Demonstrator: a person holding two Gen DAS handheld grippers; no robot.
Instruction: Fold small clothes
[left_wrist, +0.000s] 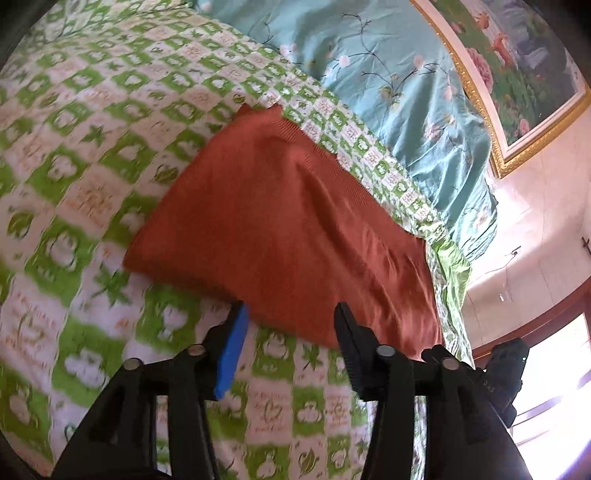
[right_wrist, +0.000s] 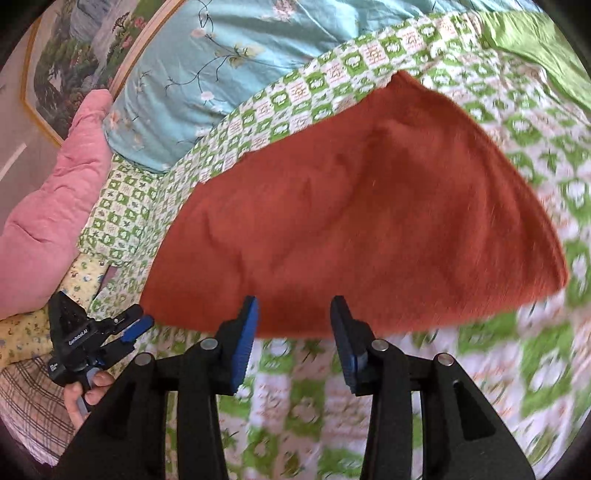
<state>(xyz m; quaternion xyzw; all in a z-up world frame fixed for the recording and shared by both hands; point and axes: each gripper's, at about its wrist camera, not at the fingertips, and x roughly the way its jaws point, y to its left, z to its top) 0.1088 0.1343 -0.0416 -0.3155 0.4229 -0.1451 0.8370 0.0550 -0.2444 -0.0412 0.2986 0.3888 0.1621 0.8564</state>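
Note:
A rust-red knitted garment lies flat in a folded shape on the green-and-white checked bedspread. My left gripper hovers at the garment's near edge, open, its pads apart and gripping nothing. In the right wrist view the same garment spreads ahead of my right gripper. That gripper is also open over the near edge, with nothing pinched. The left gripper shows at the lower left of that view, held by a hand close to the garment's left corner.
A teal floral quilt is bunched along the far side of the bed, with a pink padded cover beside it. A gold-framed painting hangs on the wall. The bed's edge drops off beside the garment, near a bright window.

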